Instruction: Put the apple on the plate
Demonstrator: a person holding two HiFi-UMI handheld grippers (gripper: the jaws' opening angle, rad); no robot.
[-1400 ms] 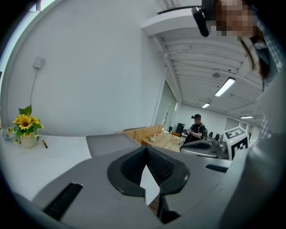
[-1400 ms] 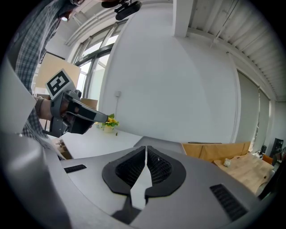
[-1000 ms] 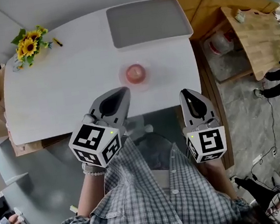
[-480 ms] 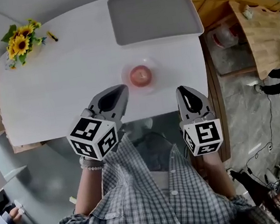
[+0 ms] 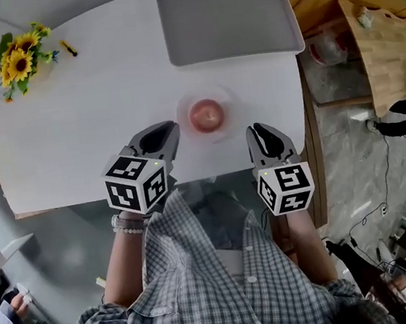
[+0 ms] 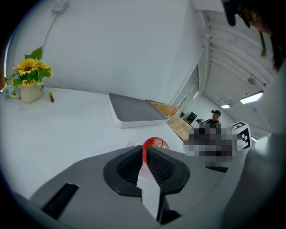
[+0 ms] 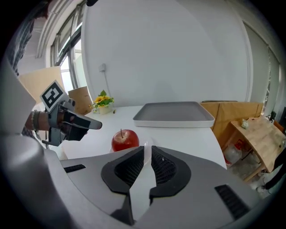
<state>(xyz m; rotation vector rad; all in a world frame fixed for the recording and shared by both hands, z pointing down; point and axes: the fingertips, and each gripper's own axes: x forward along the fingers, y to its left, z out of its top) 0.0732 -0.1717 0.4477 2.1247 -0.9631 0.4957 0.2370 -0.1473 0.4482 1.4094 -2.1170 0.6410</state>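
Observation:
A red apple [image 5: 206,114] sits upright on a small clear plate [image 5: 221,96] near the front middle of the white table [image 5: 91,113]. It also shows as the apple [image 6: 154,142] past my left jaws and the apple [image 7: 124,139] left of my right jaws. My left gripper [image 5: 163,131] is at the table's near edge, just left of the apple, apart from it. My right gripper [image 5: 258,129] is just right of the apple, also apart. Both are shut with nothing between the jaws, seen at the left gripper [image 6: 144,150] and right gripper [image 7: 147,150].
A large grey tray [image 5: 228,18] lies at the table's far edge behind the apple. A pot of sunflowers [image 5: 18,63] stands at the far left corner. Wooden furniture [image 5: 381,42] is beyond the table's right edge. A person's checked shirt fills the lower head view.
Both grippers have come down and drawn in closer on either side of the apple. The apple and plate have stayed put.

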